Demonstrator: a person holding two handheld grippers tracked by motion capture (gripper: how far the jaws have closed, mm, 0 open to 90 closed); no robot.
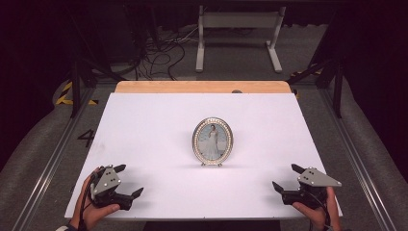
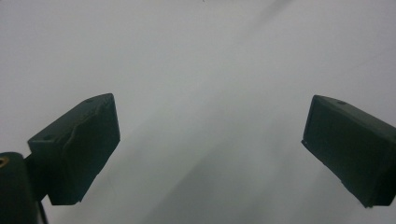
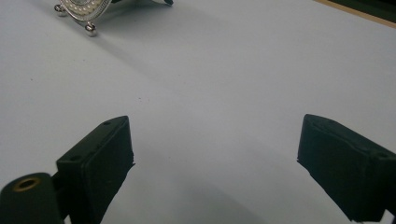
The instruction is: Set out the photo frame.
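An oval silver picture frame [image 1: 212, 140] stands upright on small ball feet at the middle of the white board [image 1: 159, 125]; it holds a photo of a person in a white dress. Its lower rim and feet [image 3: 84, 9] appear at the top left of the right gripper view. My left gripper [image 1: 128, 180] rests near the board's front left corner, held by a hand, jaws wide apart with nothing between them [image 2: 210, 140]. My right gripper [image 1: 286, 177] sits near the front right corner, also open and empty [image 3: 215, 154], pointing toward the frame.
The white board lies on a wooden tabletop whose far edge [image 1: 202, 86] shows beyond it. Behind the table stand a white metal stand [image 1: 238, 33] and loose cables [image 1: 159, 55] on the floor. Metal rails [image 1: 365, 168] run along both sides.
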